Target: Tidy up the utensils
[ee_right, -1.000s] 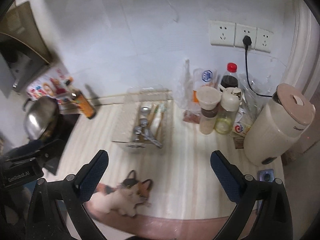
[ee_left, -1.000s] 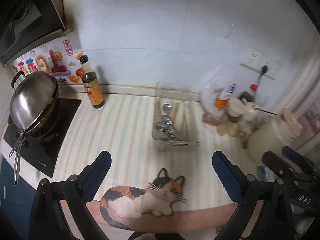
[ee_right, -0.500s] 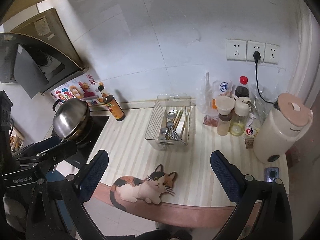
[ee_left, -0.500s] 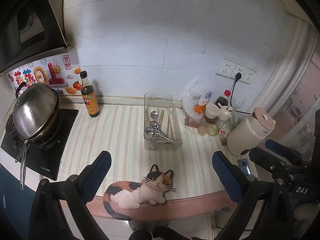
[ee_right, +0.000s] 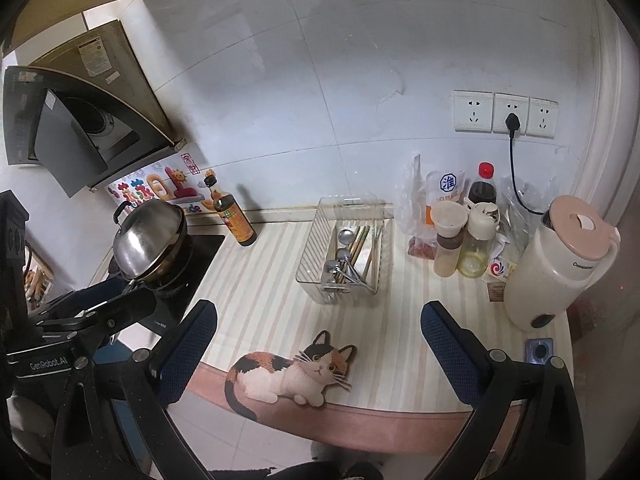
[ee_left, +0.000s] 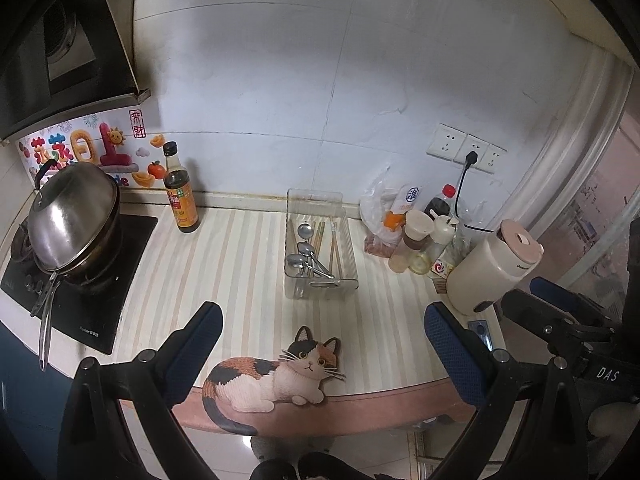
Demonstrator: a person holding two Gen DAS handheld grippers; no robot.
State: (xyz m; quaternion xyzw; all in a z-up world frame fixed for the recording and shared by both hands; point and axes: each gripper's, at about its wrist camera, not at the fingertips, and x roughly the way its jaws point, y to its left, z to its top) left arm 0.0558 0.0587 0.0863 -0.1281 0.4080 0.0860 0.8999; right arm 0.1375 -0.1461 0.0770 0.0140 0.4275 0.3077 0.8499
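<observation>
Both pairs of jaws stand spread wide with nothing between them: we hold the left gripper [ee_left: 320, 344] and the right gripper [ee_right: 318, 340] well above and back from the striped counter [ee_left: 232, 264], neither touching anything. Each has blue pads on black fingers [ee_left: 192, 340]. From the left wrist view we see the right gripper's body at the far right edge, and from the right wrist view the left gripper sits low at the left. On the counter, between the two sets of fingers and farther back near the wall, stands a clear plastic bin [ee_left: 320, 248] holding the utensils: metal spoons [ee_left: 306, 248] lie on its left side, and wooden chopsticks [ee_left: 334, 246] lie lengthwise beside them to the right. In front of the bin, at the counter's front edge, lies a cat-shaped mat [ee_left: 276, 376]. To the left, a dark sauce bottle [ee_left: 181, 192] stands upright near the wall, and beside it a steel lidded pan [ee_left: 74, 220] rests on a black stove [ee_left: 92, 300]. To the right of the bin we see a cluster of condiment jars and bags [ee_right: 460, 232], then a cream electric kettle [ee_right: 560, 260], its cord plugged into the wall sockets [ee_right: 504, 114] above.
</observation>
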